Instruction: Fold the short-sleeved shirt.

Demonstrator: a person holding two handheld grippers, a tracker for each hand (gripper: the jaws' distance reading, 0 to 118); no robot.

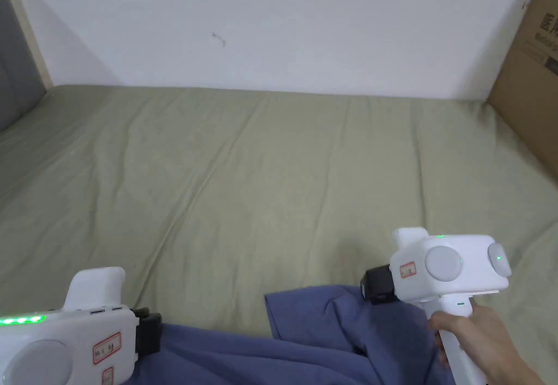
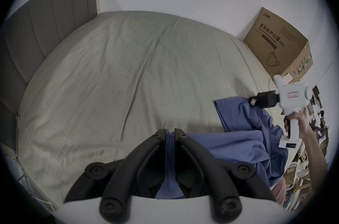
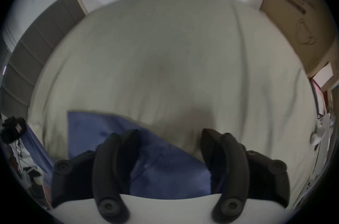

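Note:
A blue short-sleeved shirt (image 1: 327, 331) lies crumpled at the near edge of the bed. In the left gripper view, my left gripper (image 2: 169, 133) is shut on a bunched fold of the shirt (image 2: 238, 143), which runs up between both jaws. In the head view the left gripper (image 1: 155, 326) sits at the bottom left, at the shirt's left end. My right gripper (image 3: 169, 134) stands open, its jaws wide apart over a flat corner of the shirt (image 3: 165, 163). A hand holds the right gripper (image 1: 368, 288) over the shirt's raised right part; it also shows far off (image 2: 255, 99).
The bed's pale green sheet (image 1: 261, 173) stretches wide and wrinkled beyond the shirt. A cardboard box (image 1: 531, 75) stands at the bed's far right corner against the white wall. A grey headboard (image 2: 45, 30) borders the left side. Clutter (image 2: 311, 136) lies past the right edge.

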